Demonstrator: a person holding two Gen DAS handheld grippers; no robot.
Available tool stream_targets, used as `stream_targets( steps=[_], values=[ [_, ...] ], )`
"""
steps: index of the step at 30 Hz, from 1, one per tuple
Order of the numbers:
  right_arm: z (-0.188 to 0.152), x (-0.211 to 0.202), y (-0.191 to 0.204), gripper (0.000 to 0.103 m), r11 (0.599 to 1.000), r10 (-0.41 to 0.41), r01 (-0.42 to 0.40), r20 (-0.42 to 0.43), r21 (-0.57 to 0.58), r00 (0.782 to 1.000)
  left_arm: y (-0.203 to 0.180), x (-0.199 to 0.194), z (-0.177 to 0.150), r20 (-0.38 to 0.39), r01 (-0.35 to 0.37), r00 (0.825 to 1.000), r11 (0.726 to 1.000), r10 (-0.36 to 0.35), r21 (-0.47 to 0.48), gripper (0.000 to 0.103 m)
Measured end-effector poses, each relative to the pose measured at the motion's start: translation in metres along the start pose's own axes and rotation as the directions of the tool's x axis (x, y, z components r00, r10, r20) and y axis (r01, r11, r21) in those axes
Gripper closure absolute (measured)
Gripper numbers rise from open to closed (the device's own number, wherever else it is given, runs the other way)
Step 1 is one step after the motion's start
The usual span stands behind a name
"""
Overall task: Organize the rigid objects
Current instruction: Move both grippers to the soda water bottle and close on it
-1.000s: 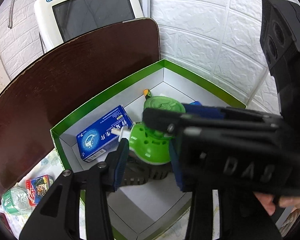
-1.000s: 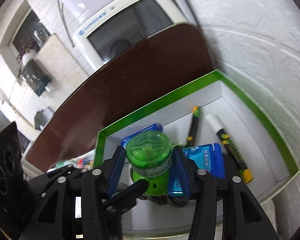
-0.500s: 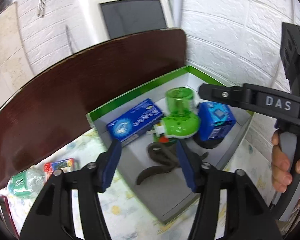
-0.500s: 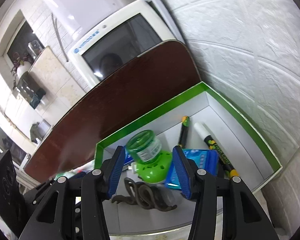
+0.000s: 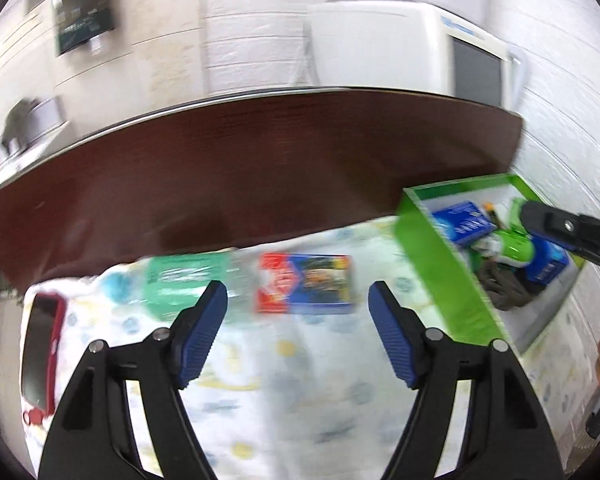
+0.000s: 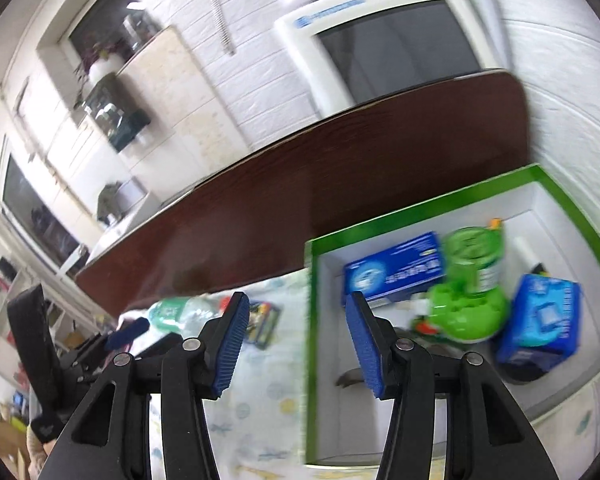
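Now, in my left view, the step looks like fetching the next item: my left claw (image 5: 298, 334) gapes wide and empty above the cloth (image 5: 260, 392), the card box (image 5: 306, 289) at 12 o'clock just past its tips, the bottle (image 5: 184, 284) at 10. Next I'd drop and close on it.

In my right view, my right claw (image 6: 296, 346) is spread wide, holding nothing; the tray (image 6: 312, 344) with the green jar (image 6: 470, 300) lies at 2 o'clock.

I see both fisheye views brightly, evenly lit, with motion blur smearing the pale patterned tablecloth (image 5: 300, 364) and the green-rimmed white cardboard box (image 6: 428, 216). Straight lines bow toward dark, vignetted corners.
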State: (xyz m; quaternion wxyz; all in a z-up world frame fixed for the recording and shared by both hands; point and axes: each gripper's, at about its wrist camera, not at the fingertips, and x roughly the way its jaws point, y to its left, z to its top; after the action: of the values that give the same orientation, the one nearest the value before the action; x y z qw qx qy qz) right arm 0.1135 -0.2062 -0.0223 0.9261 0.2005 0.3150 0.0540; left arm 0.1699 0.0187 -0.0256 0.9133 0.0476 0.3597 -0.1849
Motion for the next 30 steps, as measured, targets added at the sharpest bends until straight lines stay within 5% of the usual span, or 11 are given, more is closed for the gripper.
stream_targets(
  steps=[11,30],
  values=[
    [-0.022,0.076,0.081,0.041,0.991,0.062,-0.08,-0.172,-0.103,0.983,0.121,0.002,-0.028,-0.018,-0.09,0.996,0.975,0.089,-0.204,0.021],
    [-0.029,0.186,0.143,0.031,0.99,0.053,-0.09,-0.317,-0.104,0.947,0.16,0.063,-0.026,-0.042,0.144,0.988,0.985,-0.148,-0.097,0.018]
  ],
)
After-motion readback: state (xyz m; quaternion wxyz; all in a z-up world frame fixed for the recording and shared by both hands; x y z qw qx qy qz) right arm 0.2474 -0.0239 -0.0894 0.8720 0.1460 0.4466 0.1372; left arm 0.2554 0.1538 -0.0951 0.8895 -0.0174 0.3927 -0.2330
